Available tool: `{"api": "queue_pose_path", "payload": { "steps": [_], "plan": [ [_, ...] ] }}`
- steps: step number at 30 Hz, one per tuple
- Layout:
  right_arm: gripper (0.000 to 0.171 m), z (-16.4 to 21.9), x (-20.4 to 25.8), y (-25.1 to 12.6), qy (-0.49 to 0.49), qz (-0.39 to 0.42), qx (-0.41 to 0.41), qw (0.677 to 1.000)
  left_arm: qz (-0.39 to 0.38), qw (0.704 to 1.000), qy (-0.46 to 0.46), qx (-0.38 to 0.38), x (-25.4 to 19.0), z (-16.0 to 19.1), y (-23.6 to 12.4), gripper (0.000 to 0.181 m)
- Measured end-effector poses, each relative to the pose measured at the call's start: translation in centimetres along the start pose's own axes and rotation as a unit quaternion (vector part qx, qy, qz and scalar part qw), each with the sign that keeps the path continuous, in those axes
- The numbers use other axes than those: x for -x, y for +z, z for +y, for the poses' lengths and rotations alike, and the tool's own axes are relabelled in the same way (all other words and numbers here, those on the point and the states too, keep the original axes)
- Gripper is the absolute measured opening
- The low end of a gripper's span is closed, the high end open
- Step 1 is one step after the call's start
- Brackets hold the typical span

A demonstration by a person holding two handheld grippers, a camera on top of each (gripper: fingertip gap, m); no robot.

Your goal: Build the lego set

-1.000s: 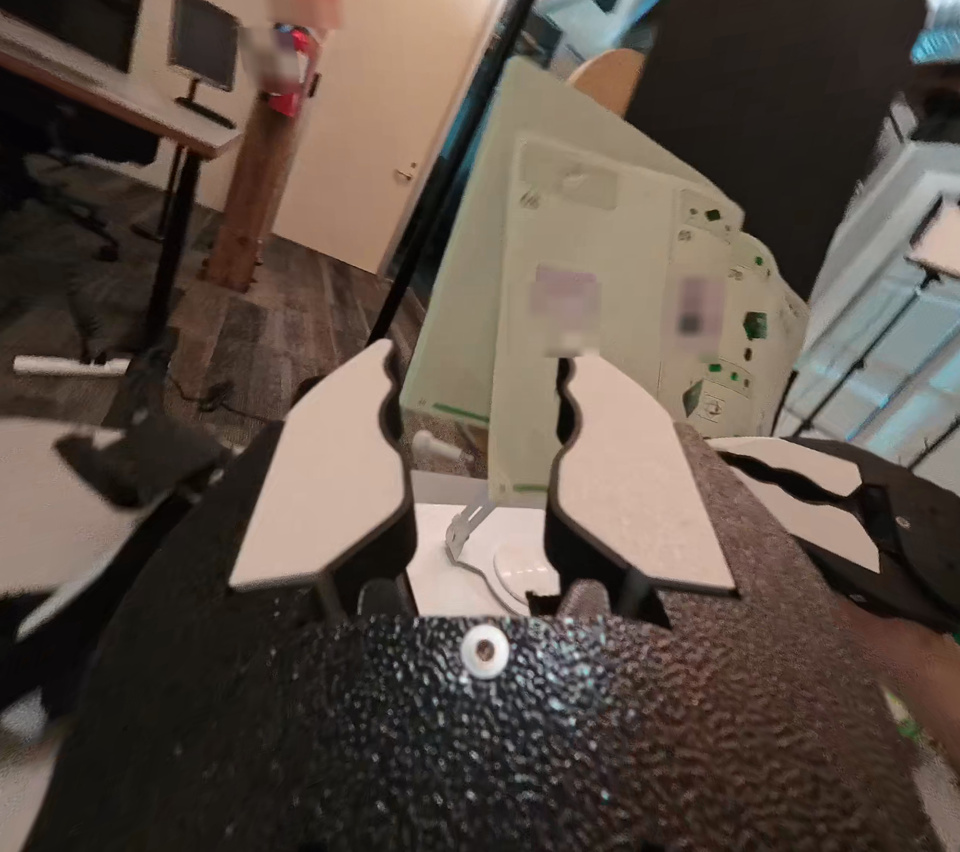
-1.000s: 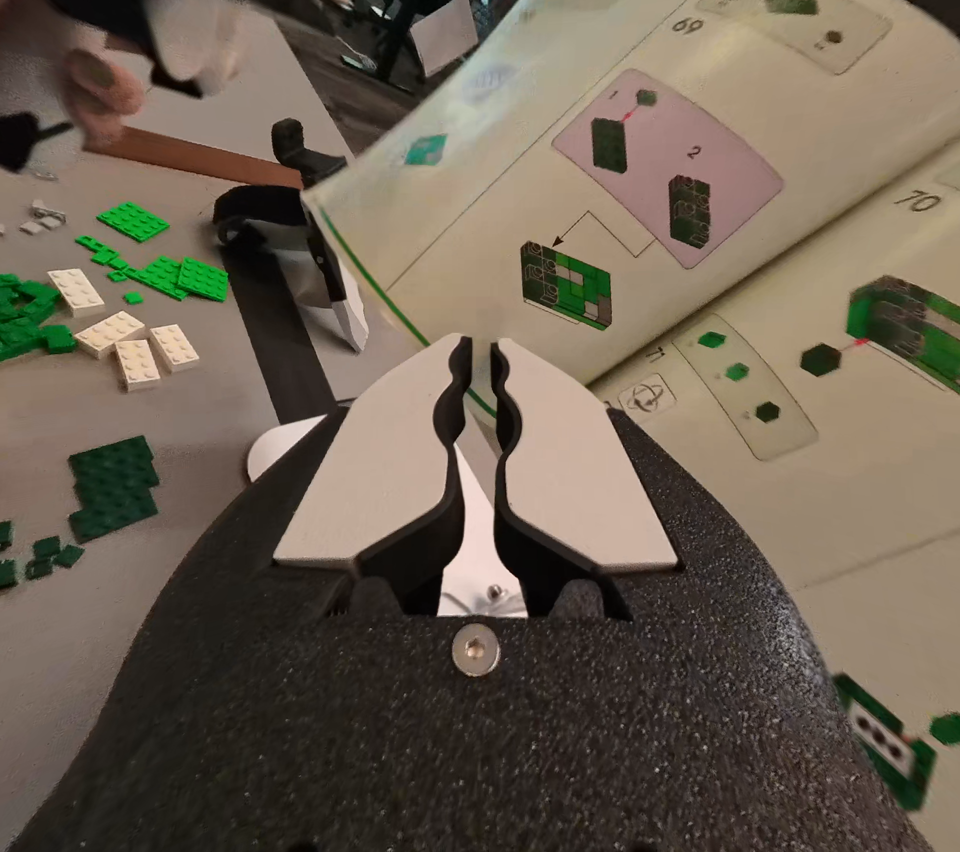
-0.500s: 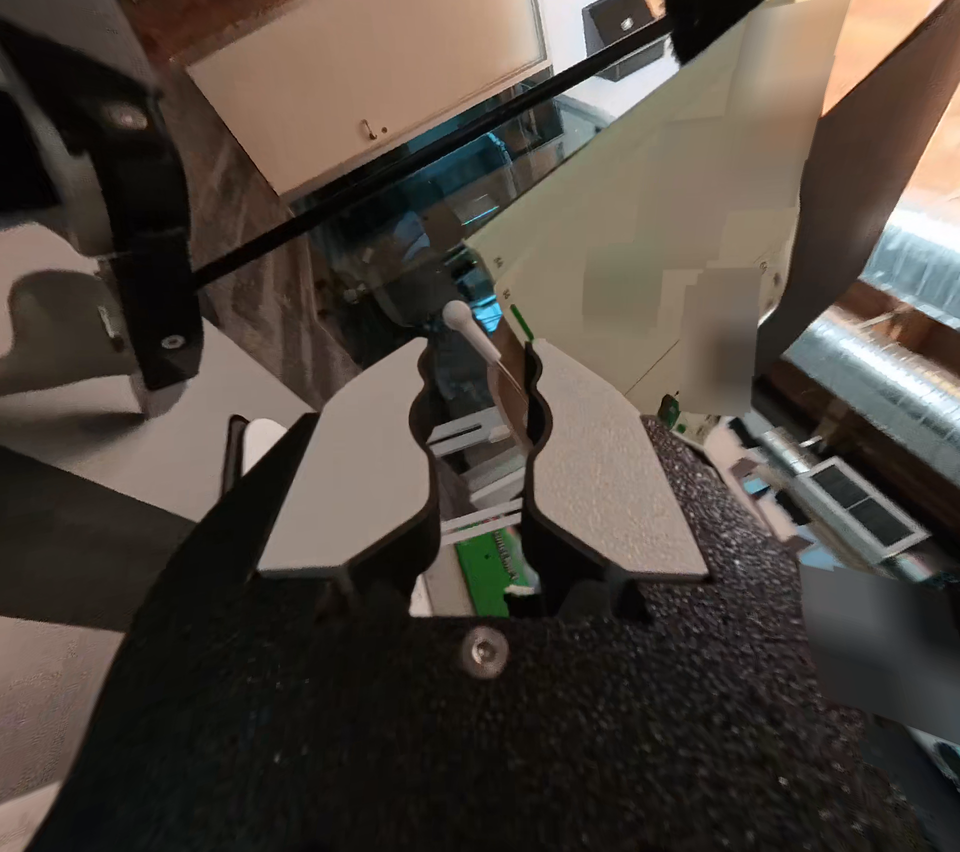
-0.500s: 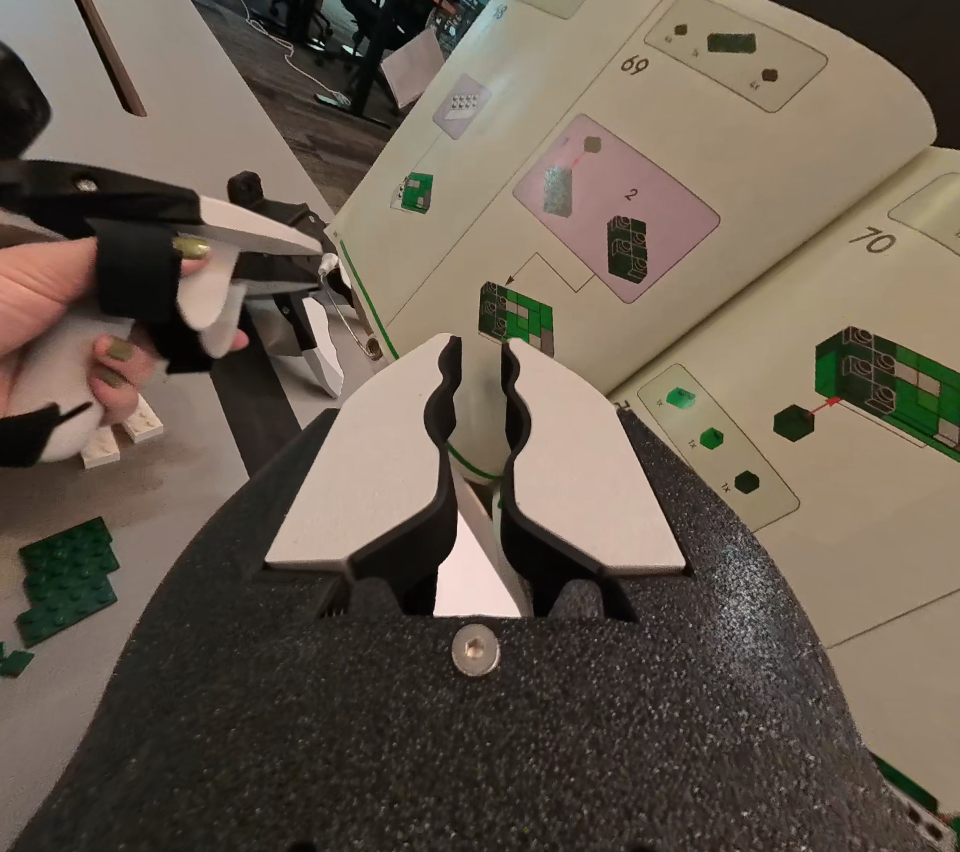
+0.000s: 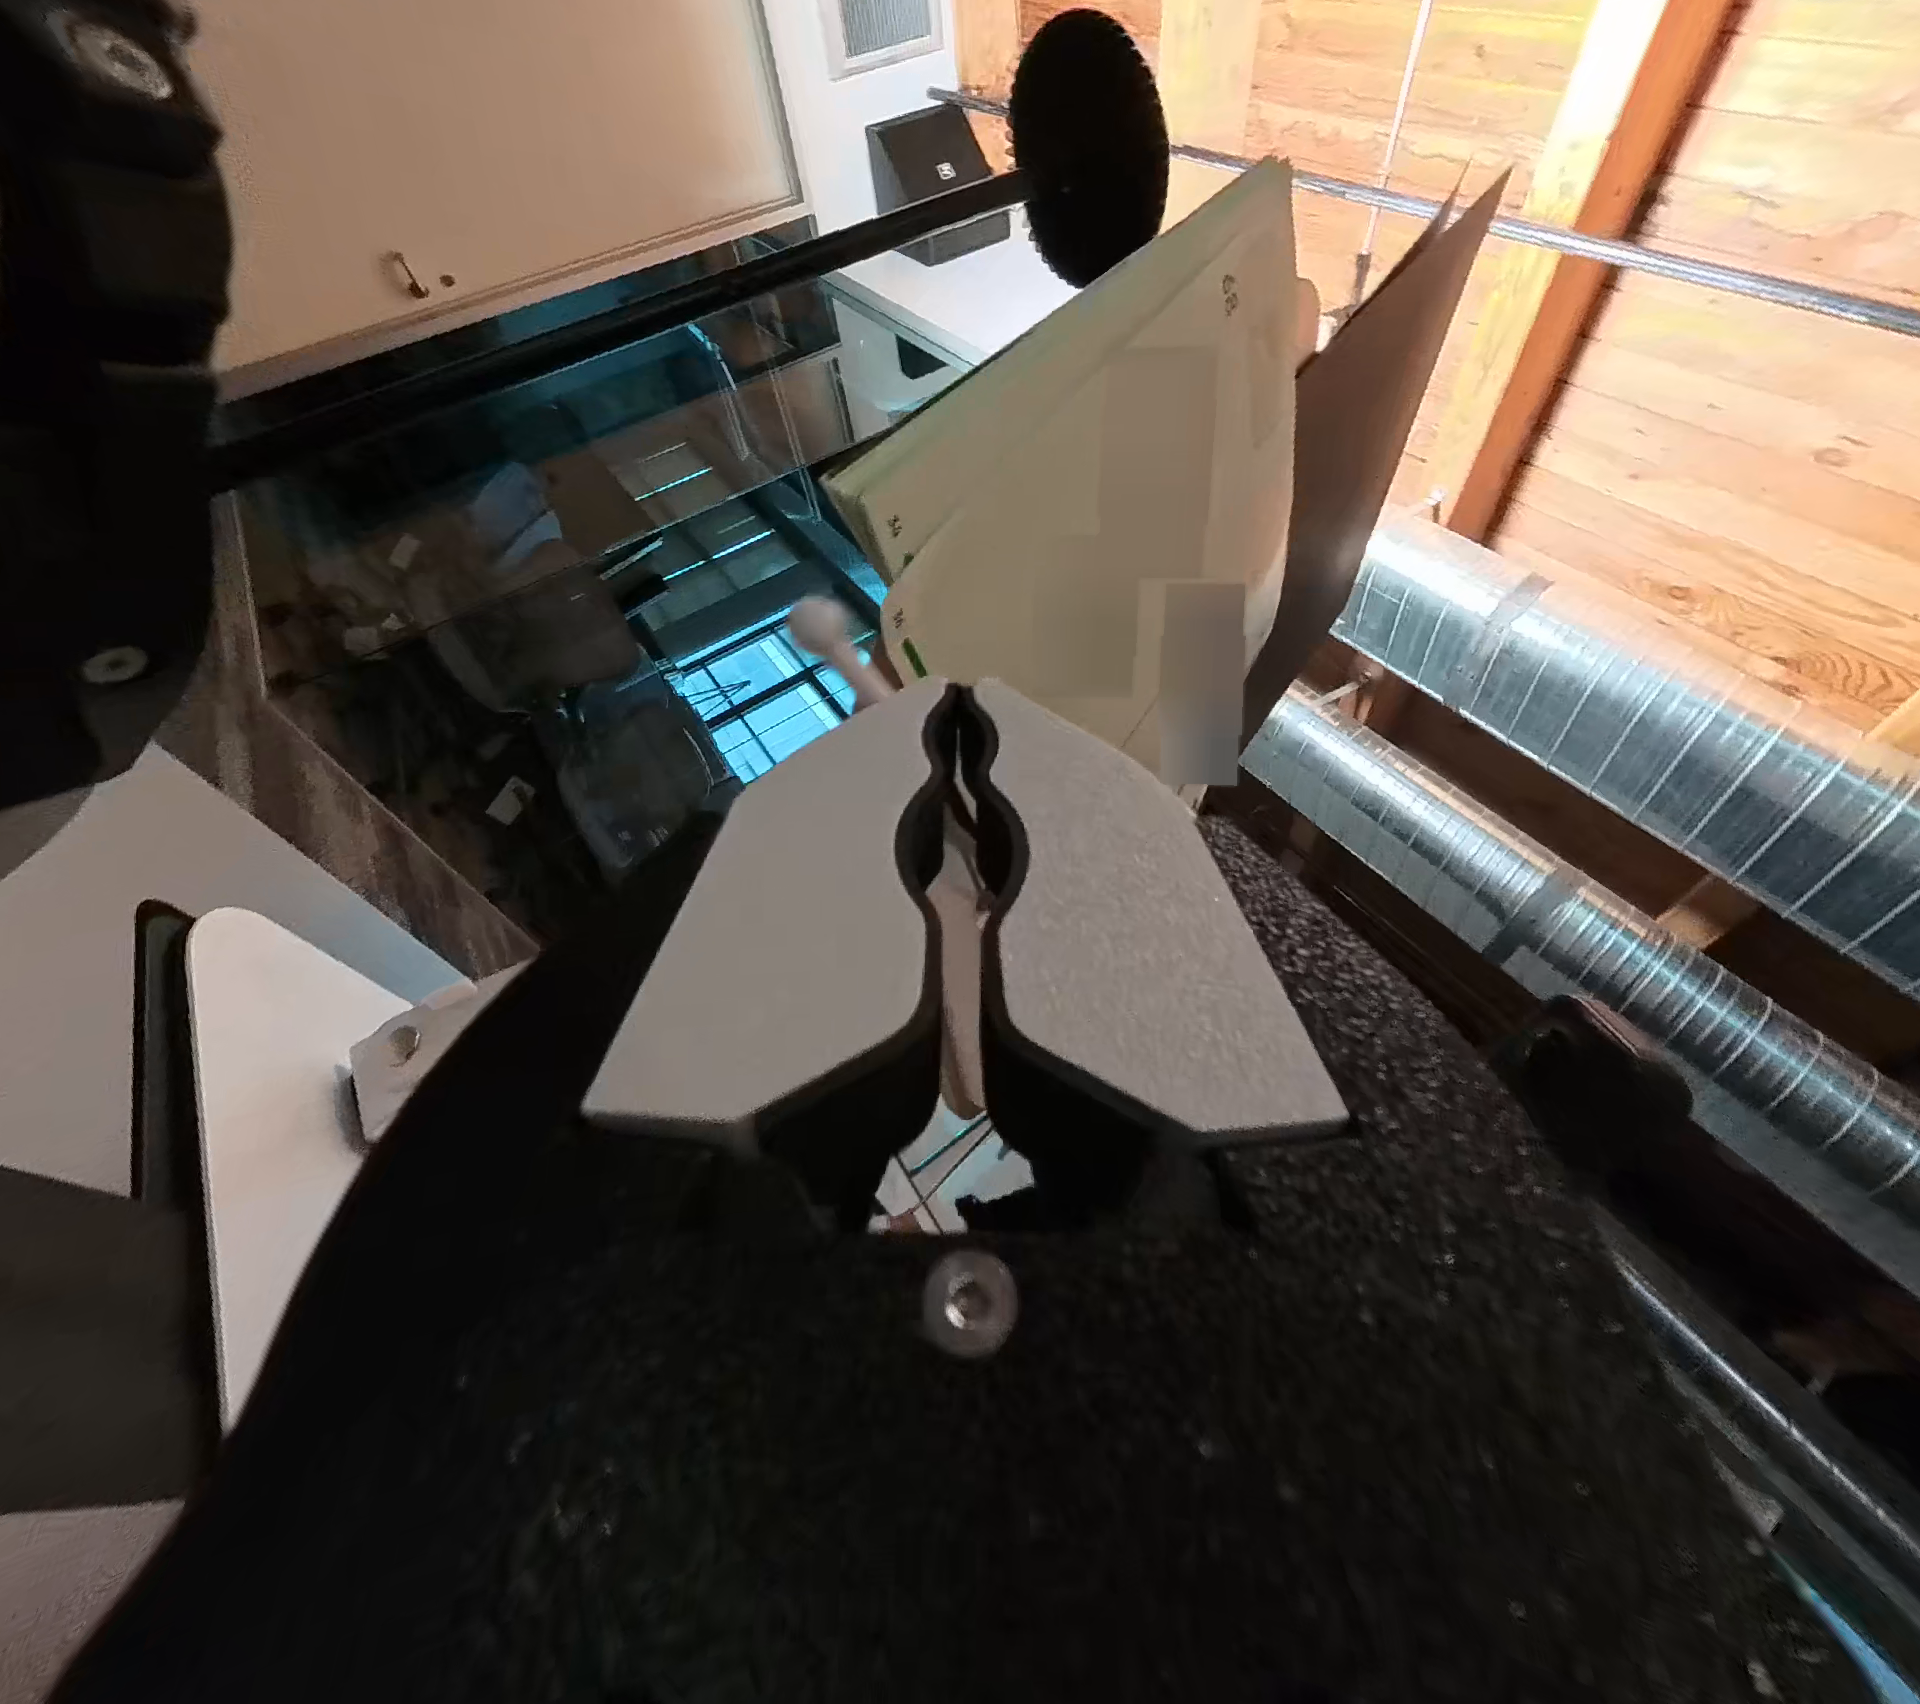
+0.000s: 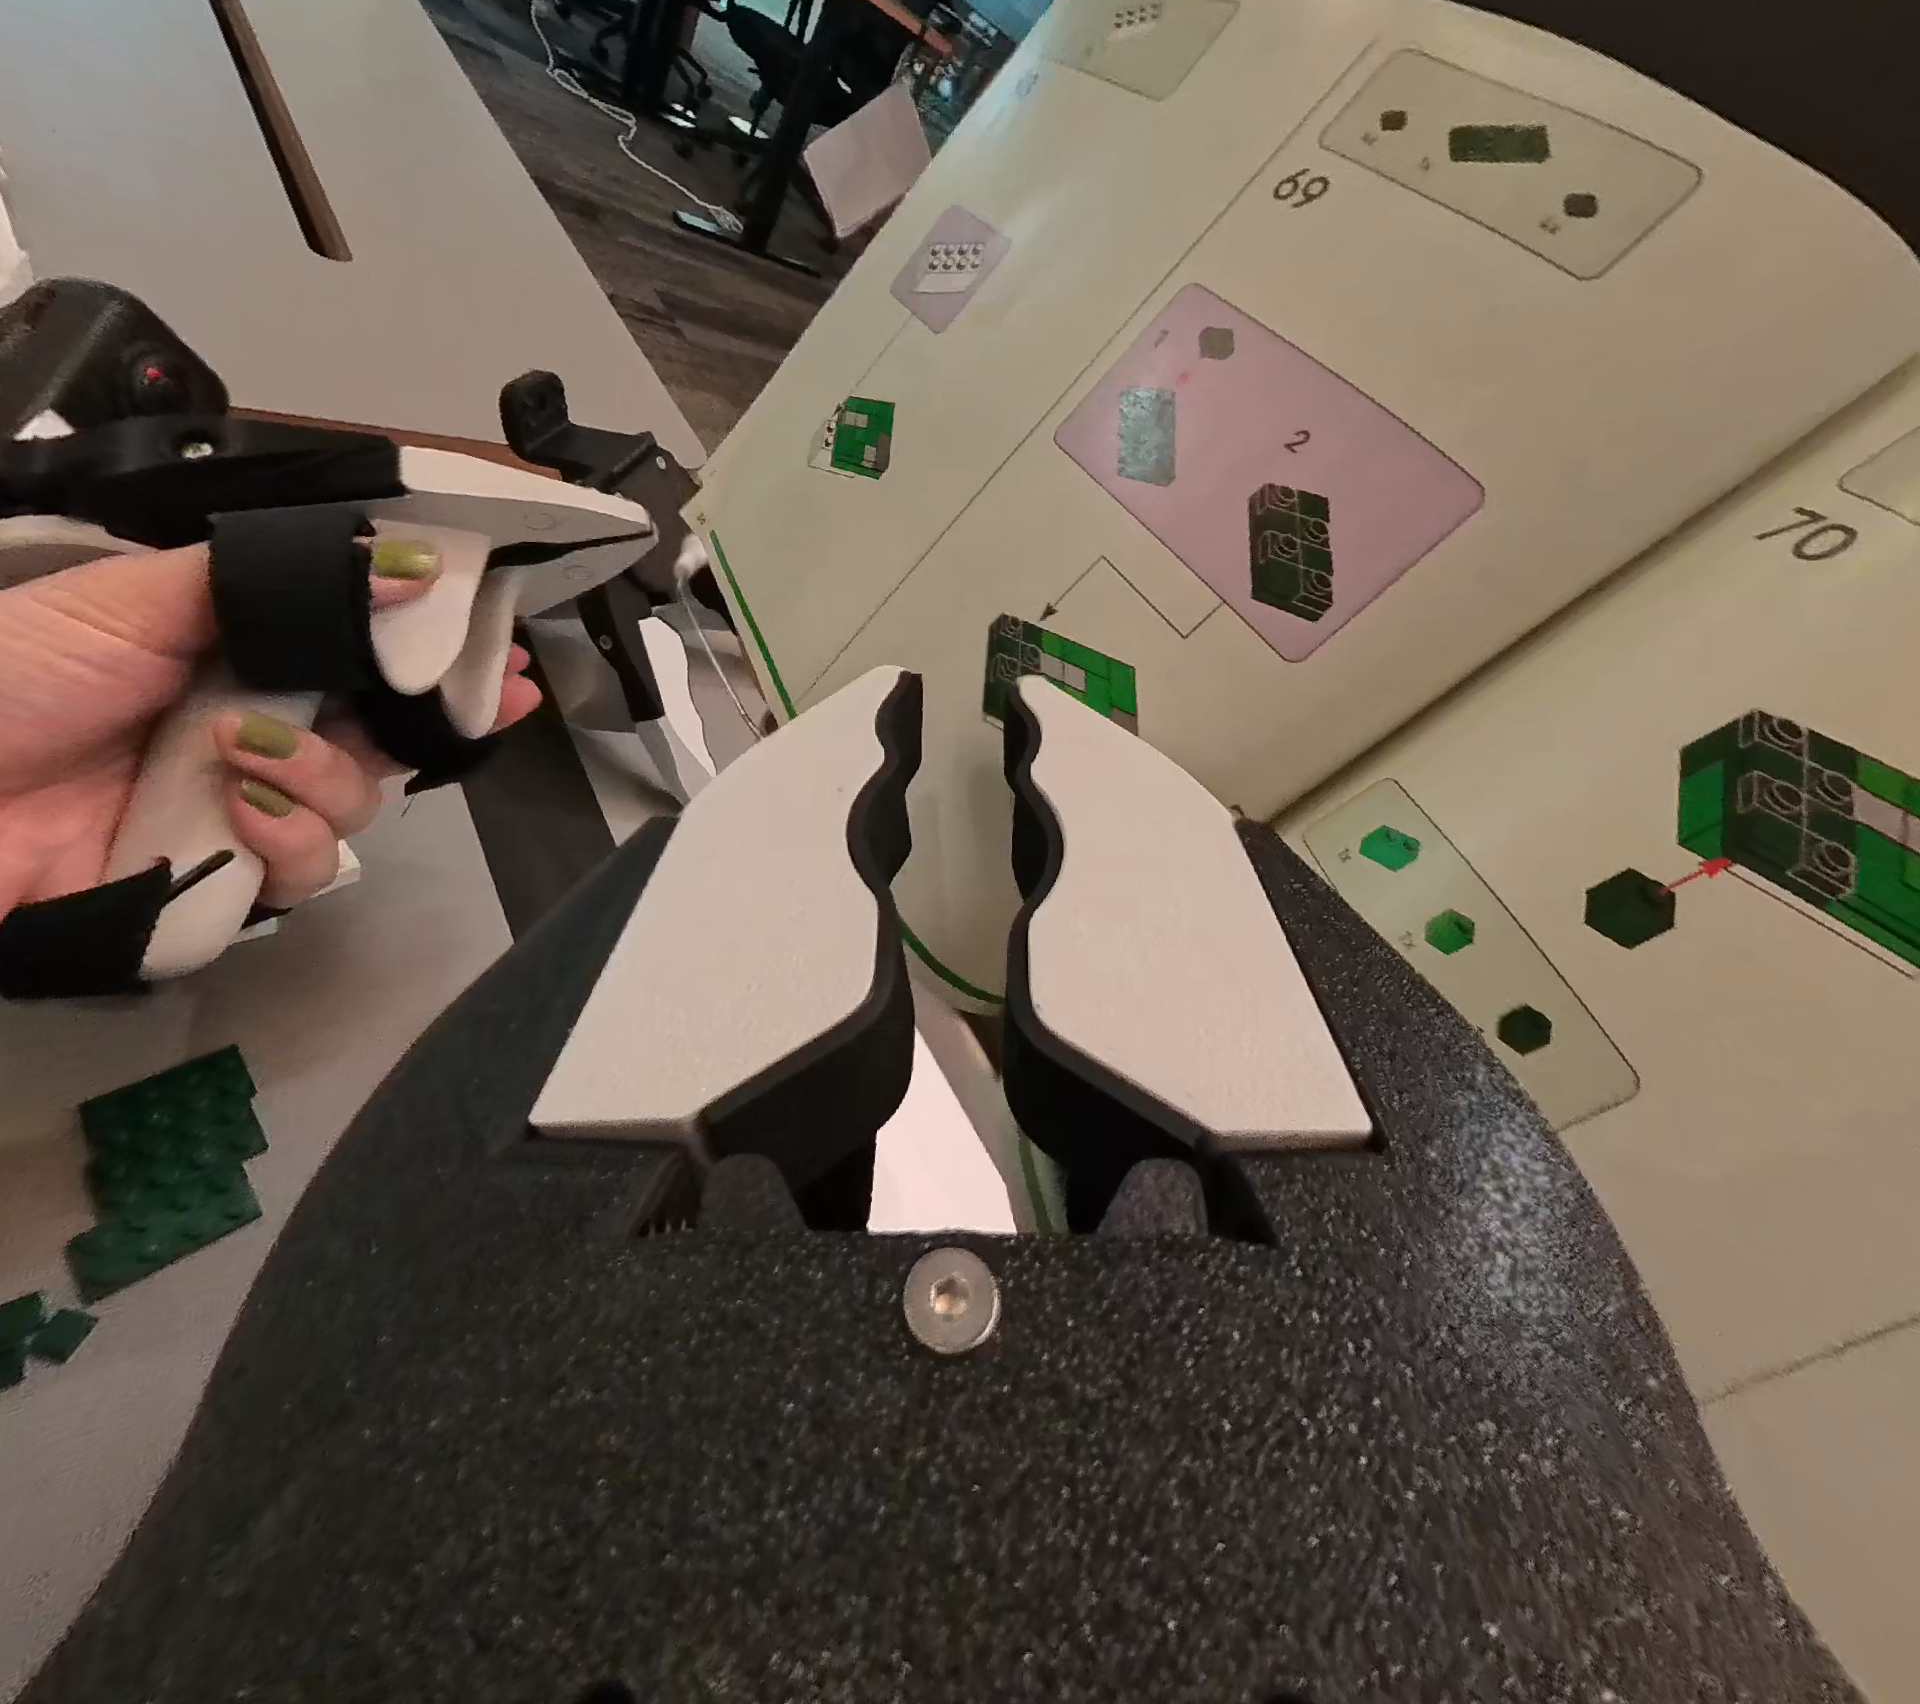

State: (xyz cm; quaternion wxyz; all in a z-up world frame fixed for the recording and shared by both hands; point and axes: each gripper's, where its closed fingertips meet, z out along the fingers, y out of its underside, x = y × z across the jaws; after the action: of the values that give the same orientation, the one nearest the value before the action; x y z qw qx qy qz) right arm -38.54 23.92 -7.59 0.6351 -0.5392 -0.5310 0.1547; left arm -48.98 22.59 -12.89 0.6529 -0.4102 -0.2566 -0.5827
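The open instruction booklet (image 6: 1351, 283) stands tilted on a stand, showing pages with green brick drawings; its back shows in the left wrist view (image 5: 1091, 491). My left gripper (image 5: 961, 693) is shut on the stand's thin wire page holder, whose white ball tip (image 5: 821, 618) sticks out past the fingertips. In the right wrist view the left gripper (image 6: 639, 527) is at the booklet's left edge beside that ball tip (image 6: 686, 558). My right gripper (image 6: 961, 688) is open a little, with the booklet's lower page edge lying between its fingers. Dark green plates (image 6: 166, 1166) lie on the table.
A hand (image 6: 94, 698) holds the left gripper. The stand's black part (image 6: 592, 449) rises behind the left gripper's tip. Small green pieces (image 6: 42, 1332) lie at the left edge of the grey table (image 6: 104, 96). Desks and chairs stand beyond it. The left gripper's tips are roughly 12 cm from the right gripper's.
My left gripper has gone from wide open to shut on the wire page holder and has tilted upward. My right gripper's fingers have parted slightly at the booklet's lower edge.
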Motion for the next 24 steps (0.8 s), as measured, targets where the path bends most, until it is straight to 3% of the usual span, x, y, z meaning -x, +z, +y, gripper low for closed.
{"api": "queue_pose_path", "payload": {
  "steps": [1, 3, 5, 8, 15, 24],
  "plan": [
    [0.014, -0.1, 0.1, 0.0, -0.003, -0.002, -0.001, 1.000, -0.003, 1.000, -0.003, -0.001, 0.0, 0.0, 0.0, 0.000],
    [0.014, -0.3, 0.2, 0.1, -0.005, -0.002, -0.004, 1.000, -0.027, 1.000, -0.015, 0.000, 0.5, 0.1, 0.2, 0.035],
    [0.014, -0.2, 0.1, 0.1, -0.003, 0.000, -0.002, 1.000, -0.038, 0.999, -0.017, 0.012, 0.7, 0.6, 0.5, 0.044],
    [0.014, -0.3, 0.0, 0.2, 0.001, 0.000, -0.002, 1.000, -0.047, 0.999, -0.010, 0.023, 1.0, 1.2, 0.8, 0.040],
    [0.014, -0.5, -0.5, 0.6, 0.014, 0.006, 0.000, 1.000, -0.010, 1.000, -0.015, 0.004, 0.6, 1.2, 0.6, 0.004],
    [0.015, -0.5, -0.7, 1.0, 0.024, 0.012, 0.002, 1.000, 0.030, 0.999, 0.043, -0.003, -0.6, 1.3, 0.1, 0.001]
  ]
}}
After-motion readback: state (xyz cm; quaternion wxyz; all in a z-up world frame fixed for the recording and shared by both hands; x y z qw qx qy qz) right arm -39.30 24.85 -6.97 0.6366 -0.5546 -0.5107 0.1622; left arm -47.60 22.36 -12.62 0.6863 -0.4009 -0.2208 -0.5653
